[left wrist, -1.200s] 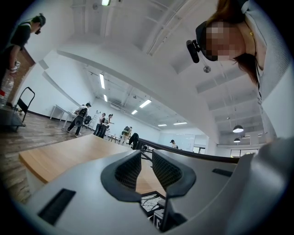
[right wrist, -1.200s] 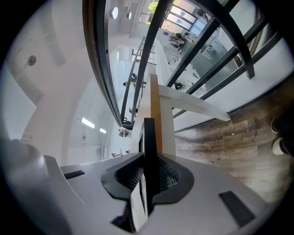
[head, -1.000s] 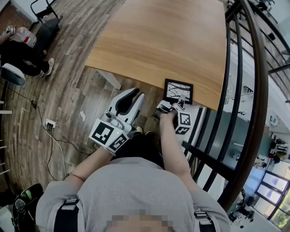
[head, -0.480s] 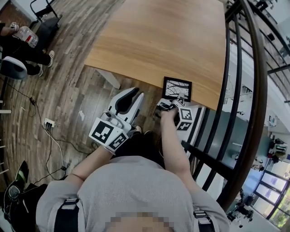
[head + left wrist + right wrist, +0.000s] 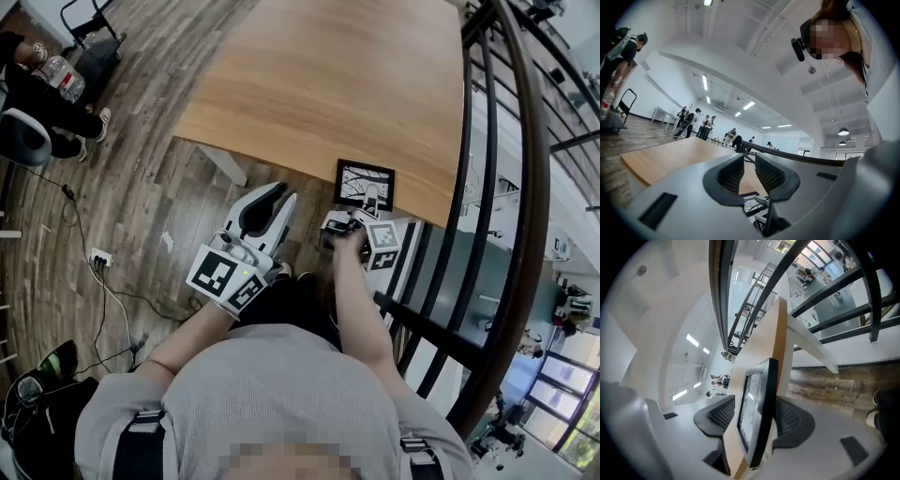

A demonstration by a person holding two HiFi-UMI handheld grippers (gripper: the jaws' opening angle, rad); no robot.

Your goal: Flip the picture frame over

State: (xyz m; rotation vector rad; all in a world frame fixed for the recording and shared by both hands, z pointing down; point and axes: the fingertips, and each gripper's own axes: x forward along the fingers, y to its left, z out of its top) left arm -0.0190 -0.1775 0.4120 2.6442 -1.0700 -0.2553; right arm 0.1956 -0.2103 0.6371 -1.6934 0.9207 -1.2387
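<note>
Left gripper [image 5: 281, 195] held level, jaws slightly apart; right gripper [image 5: 367, 206] jaws just opening around the picture frame [image 5: 365, 182].

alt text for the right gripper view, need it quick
A black picture frame sits between the jaws of the right gripper, which have just been opening, its drawing side facing left. Behind it runs the wooden table's edge, with dark railing bars above.
</note>
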